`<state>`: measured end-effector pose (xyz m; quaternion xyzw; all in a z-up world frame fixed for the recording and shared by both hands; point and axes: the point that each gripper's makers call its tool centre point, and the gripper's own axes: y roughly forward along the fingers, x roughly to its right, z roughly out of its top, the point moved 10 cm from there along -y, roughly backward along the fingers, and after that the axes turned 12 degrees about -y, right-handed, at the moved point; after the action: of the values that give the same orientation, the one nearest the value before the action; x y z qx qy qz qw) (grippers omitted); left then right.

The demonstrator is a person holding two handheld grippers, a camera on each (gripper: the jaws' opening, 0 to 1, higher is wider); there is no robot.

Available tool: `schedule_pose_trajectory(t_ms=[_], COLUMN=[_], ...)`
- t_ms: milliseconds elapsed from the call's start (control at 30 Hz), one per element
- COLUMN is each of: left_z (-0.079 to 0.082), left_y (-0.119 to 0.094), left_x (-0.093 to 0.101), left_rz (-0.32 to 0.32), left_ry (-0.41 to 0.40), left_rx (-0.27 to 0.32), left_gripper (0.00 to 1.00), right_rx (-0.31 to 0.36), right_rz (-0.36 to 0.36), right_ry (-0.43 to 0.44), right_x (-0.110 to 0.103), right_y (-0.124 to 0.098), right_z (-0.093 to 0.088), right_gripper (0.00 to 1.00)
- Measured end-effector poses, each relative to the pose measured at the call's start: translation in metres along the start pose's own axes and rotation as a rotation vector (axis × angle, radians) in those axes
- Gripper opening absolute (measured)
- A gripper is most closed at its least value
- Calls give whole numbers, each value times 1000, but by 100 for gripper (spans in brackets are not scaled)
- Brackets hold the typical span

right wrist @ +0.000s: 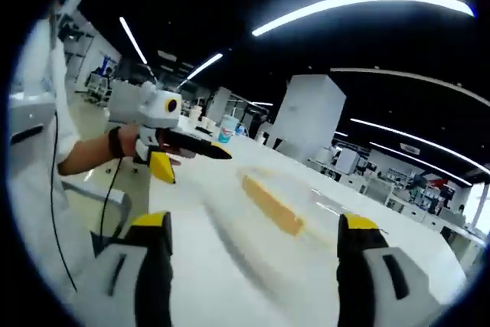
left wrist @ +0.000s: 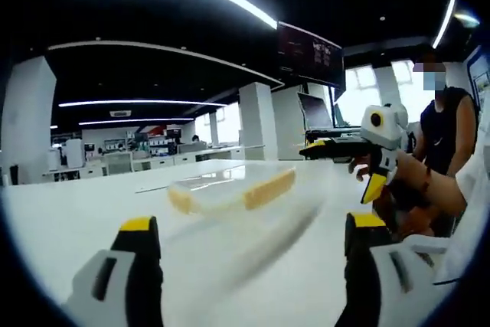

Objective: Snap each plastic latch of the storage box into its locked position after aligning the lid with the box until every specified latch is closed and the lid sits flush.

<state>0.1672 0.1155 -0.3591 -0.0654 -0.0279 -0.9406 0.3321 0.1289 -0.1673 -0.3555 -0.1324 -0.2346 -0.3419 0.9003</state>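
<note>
A clear storage box [left wrist: 230, 189] with yellow latches lies on the white table [left wrist: 69, 220], blurred by motion, a little ahead of my left gripper [left wrist: 253, 231], whose yellow-tipped jaws stand wide apart with nothing between them. The right gripper [left wrist: 337, 147] comes in from the right, held in a hand above the table beside the box. In the right gripper view the box [right wrist: 276, 201] is a blurred yellow streak ahead of my right gripper [right wrist: 253, 227], which is open and empty. The left gripper [right wrist: 195, 147] hovers at the left there.
A person in a dark sleeveless top [left wrist: 444, 132] stands at the far right. A laptop [left wrist: 315, 112] sits at the table's far end, and a paper cup [right wrist: 227, 129] stands near the table edge. Office desks and pillars [left wrist: 256, 120] fill the background.
</note>
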Motion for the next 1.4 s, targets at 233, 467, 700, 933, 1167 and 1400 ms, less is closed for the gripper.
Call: schedule_pose_trajectory(t_ms=[233, 467, 700, 933, 1167, 1400], left_z=[-7, -13, -8, -5, -4, -7], left_y=[-19, -36, -56, -77, -77, -77], left_x=[8, 19, 30, 36, 36, 41], left_rz=[9, 22, 47, 63, 57, 49], left_ry=[-3, -7, 3, 22, 19, 16], left_rx=[28, 33, 45, 71, 81, 80], left_gripper=[100, 100, 100, 100, 100, 100], right_rx=[39, -3, -1, 23, 22, 19], right_rz=[-163, -213, -230, -253, -257, -250], right_ry=[125, 173, 208, 204, 194, 175], right_x=[-22, -51, -66, -75, -72, -76], right_y=[-28, -41, -57, -72, -78, -82], right_z=[-15, -22, -16, -4, -1, 0], right_gripper=[100, 100, 100, 100, 100, 100])
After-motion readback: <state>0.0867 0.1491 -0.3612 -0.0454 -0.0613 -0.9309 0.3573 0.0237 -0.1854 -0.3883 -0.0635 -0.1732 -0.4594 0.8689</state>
